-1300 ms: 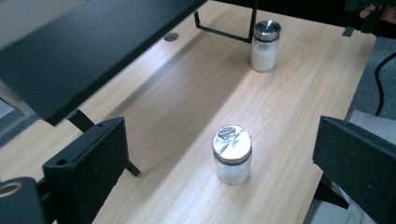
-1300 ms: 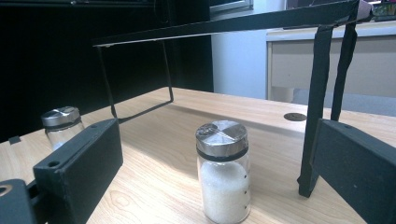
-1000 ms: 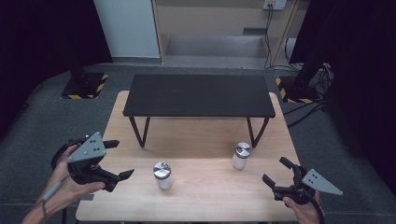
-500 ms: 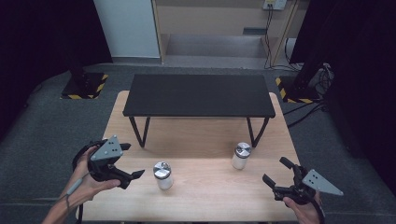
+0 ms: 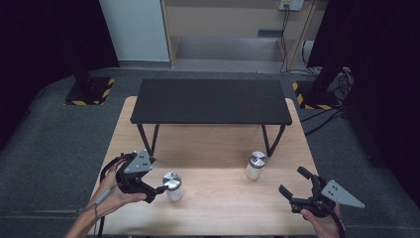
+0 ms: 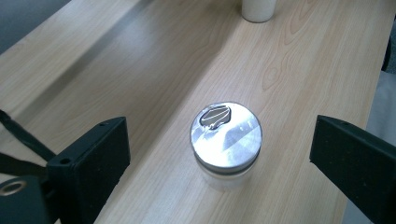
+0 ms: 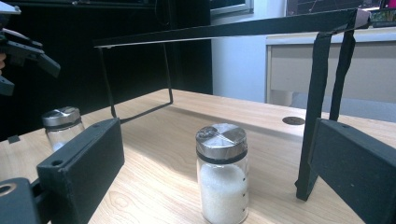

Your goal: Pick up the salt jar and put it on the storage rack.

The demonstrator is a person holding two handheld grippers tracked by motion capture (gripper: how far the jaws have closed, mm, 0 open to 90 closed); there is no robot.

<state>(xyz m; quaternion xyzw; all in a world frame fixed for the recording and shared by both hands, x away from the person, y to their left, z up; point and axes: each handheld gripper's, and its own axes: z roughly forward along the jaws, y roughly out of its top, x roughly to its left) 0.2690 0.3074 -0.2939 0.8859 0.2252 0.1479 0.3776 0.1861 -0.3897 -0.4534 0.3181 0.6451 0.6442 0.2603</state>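
Wooden table (image 5: 218, 210), unlabelled steel-lidded jar (image 6: 226, 140), left gripper (image 5: 154, 184)

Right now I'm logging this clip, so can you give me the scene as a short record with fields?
surface: wooden table
left jar: glass, metal lid, upright
right jar: glass, metal lid, white grains inside, upright
stand: black shelf on thin legs at the table's far half
left gripper: open, close beside the left jar, not gripping it
right gripper: open, apart from the right jar, aimed at it
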